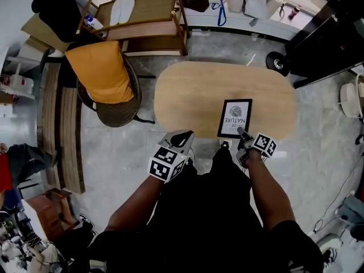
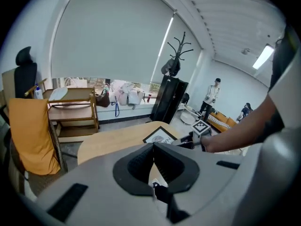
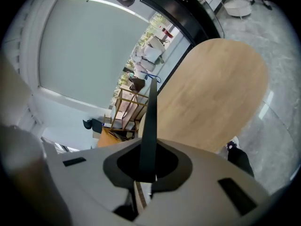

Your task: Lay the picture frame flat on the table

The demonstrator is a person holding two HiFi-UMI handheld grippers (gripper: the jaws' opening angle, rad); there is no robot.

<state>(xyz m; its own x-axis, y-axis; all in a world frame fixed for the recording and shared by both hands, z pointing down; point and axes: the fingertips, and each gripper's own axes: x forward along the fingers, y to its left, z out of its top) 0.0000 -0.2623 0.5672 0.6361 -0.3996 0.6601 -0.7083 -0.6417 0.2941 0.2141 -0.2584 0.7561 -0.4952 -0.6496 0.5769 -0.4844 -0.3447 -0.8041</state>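
Observation:
A black picture frame (image 1: 235, 118) with a white print sits on the right part of the oval wooden table (image 1: 193, 95), its face turned up toward the head view. My right gripper (image 1: 243, 134) is shut on the frame's near edge. In the right gripper view the frame (image 3: 150, 112) shows edge-on as a thin dark strip rising from the pinched jaws of the right gripper (image 3: 149, 149). Whether the frame rests fully flat I cannot tell. My left gripper (image 1: 183, 135) hovers at the table's near edge, left of the frame, shut and empty. The left gripper (image 2: 153, 147) looks across at the frame (image 2: 160, 135).
A wicker chair with an orange cushion (image 1: 102, 73) stands left of the table. A wooden shelf cart (image 1: 145, 19) is behind it, a bench (image 1: 60, 129) along the left. A black cabinet (image 1: 324, 38) fills the back right. People (image 2: 211, 95) stand far off.

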